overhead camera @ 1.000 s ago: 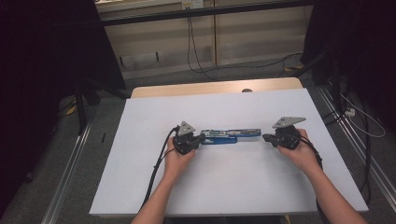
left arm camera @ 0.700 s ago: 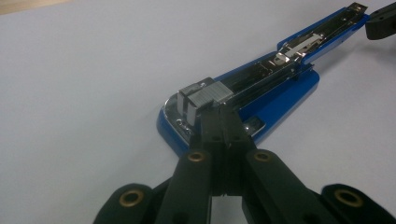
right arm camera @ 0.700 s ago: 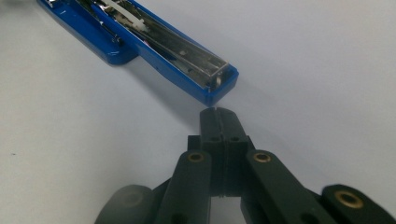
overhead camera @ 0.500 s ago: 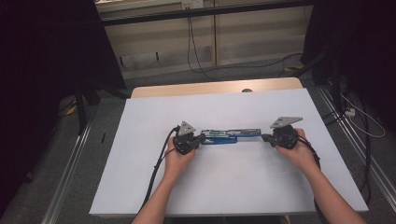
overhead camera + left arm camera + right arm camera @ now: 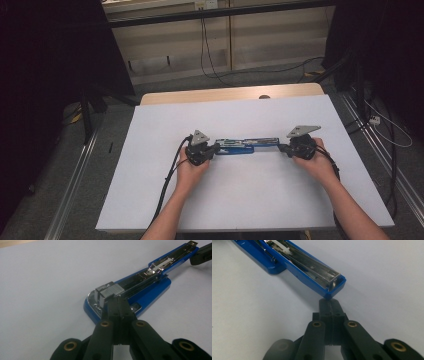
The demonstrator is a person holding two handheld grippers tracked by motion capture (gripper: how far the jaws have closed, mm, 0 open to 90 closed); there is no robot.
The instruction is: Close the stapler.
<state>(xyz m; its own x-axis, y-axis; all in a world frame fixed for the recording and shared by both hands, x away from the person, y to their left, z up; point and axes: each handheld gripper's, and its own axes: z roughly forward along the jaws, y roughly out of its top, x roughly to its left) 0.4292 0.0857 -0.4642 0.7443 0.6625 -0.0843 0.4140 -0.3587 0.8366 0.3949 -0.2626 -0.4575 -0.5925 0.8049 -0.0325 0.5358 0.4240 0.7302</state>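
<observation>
A blue stapler lies swung open flat on the white table, base toward the left, lid arm stretched to the right. My left gripper is shut, nothing between its jaws; its tips rest against the metal magazine head over the blue base. My right gripper is shut too, and its tips touch the end of the blue lid arm from below and in front. The right gripper's black tip also appears at the far end of the stapler in the left gripper view.
The white table has a wooden strip along its far edge. Black cables trail from both grippers toward the near edge. Metal rails run along the floor at both sides, with loose cables at the right.
</observation>
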